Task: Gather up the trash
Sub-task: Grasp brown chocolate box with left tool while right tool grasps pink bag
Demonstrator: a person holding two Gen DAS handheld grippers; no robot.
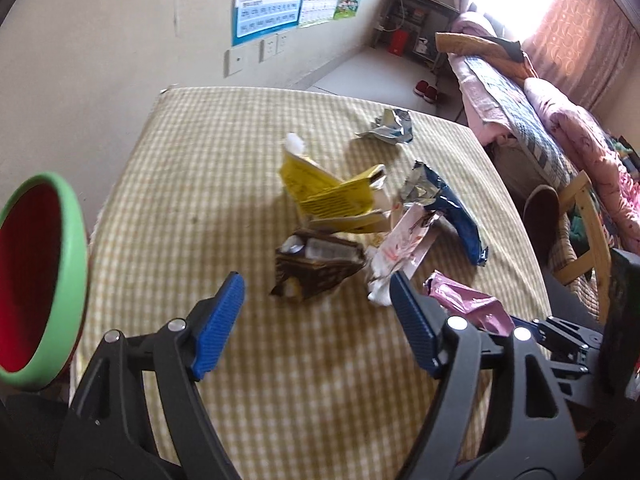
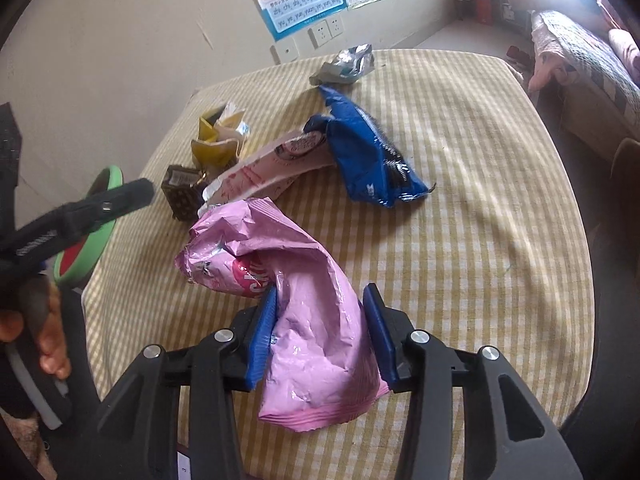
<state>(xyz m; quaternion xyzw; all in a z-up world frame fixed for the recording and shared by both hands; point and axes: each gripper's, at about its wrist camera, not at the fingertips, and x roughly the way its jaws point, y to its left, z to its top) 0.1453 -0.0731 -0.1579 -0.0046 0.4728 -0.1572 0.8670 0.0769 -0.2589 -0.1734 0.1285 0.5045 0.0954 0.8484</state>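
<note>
The right gripper (image 2: 320,336) has its blue pads (image 2: 262,340) on both sides of a pink bag (image 2: 304,320), and the bag's crumpled lower half fills the gap between them; the left pad presses into the foil, so it grips the bag. The left gripper (image 1: 316,322) stands wide open above bare checked cloth, with nothing between its fingers. Just ahead of it lies a brown wrapper (image 1: 316,268). A green-rimmed bin (image 1: 40,280) with a red inside hangs at the table's left edge; I cannot tell what is in it. The table (image 2: 480,240) has free cloth on its right side. Further out lie a white-pink wrapper (image 2: 276,160), a blue bag (image 2: 368,152), a yellow box (image 1: 328,192) and a silver wrapper (image 2: 346,64) near the far edge.
</note>
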